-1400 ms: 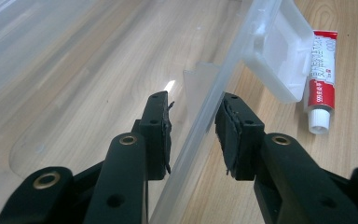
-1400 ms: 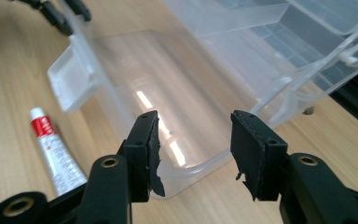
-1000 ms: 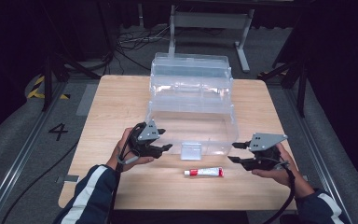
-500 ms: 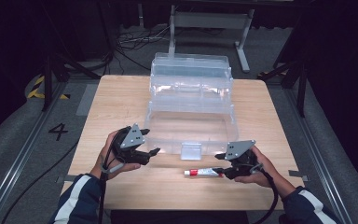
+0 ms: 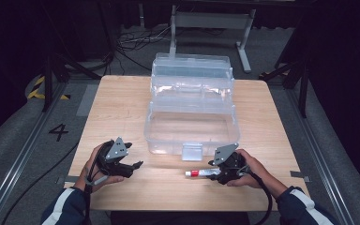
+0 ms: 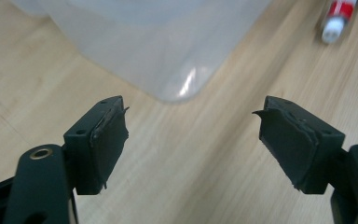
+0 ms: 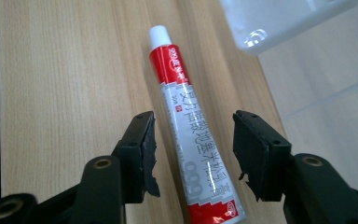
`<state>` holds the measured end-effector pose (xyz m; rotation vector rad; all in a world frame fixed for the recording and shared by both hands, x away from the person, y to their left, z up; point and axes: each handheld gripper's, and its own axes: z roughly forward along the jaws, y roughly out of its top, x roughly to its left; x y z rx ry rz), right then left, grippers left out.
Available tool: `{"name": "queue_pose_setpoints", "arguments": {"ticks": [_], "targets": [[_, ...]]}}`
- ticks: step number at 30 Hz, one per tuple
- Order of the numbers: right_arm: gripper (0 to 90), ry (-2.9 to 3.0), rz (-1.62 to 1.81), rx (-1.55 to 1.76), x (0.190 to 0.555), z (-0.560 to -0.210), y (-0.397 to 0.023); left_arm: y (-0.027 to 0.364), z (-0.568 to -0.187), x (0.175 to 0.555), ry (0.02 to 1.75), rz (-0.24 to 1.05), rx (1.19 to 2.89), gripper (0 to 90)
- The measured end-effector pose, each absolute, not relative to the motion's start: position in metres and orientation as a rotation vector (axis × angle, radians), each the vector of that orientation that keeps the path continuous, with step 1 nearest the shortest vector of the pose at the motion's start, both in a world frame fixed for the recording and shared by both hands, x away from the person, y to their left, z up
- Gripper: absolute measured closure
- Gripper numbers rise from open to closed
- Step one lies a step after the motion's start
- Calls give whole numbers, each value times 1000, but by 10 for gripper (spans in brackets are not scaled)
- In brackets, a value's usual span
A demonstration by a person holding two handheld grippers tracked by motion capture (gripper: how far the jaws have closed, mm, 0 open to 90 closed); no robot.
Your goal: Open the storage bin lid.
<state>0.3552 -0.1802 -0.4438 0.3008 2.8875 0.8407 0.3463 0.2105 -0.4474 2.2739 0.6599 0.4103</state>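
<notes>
Both hands moved nearer, lower. Tube (image 7: pixel 193 135) red-white, white cap, flat on table (image 5: pixel 122 108). Right gripper (image 7: pixel 193 154) jaws apart around tube, not squeezing. Left gripper (image 6: pixel 191 140) jaws just opened wider, holding nothing.

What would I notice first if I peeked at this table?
Probably the big see-through box, open in the middle of the wooden table. Next comes the red and white tube lying flat in front of it, with the right gripper open around it, its pads not touching. The left gripper waits open over bare wood near the box's corner.
</notes>
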Motion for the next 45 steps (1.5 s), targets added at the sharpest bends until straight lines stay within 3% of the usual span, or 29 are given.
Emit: {"name": "queue_pose_setpoints", "arguments": {"ticks": [3, 15, 19, 23, 32, 35, 38, 45], "targets": [[449, 2906, 816, 307, 357, -448, -176, 212, -462, 348, 687, 385, 2339, 226], [455, 2958, 730, 274, 361, -462, -156, 223, -487, 360, 809, 247, 2308, 204], [464, 2981, 711, 300, 362, -461, -155, 223, -489, 360, 821, 273, 2293, 177], [533, 3020, 643, 306, 365, -458, -155, 225, -491, 362, 809, 277, 2273, 150], [518, 3044, 557, 308, 367, -456, -141, 225, -492, 364, 799, 277, 2275, 144], [553, 3046, 562, 301, 368, -456, -138, 225, -492, 365, 798, 277, 2275, 144], [687, 3050, 572, 285, 367, -455, -134, 225, -492, 364, 799, 277, 2275, 144], [706, 3069, 536, 235, 366, -454, -130, 225, -492, 364, 800, 279, 2274, 145]]}}
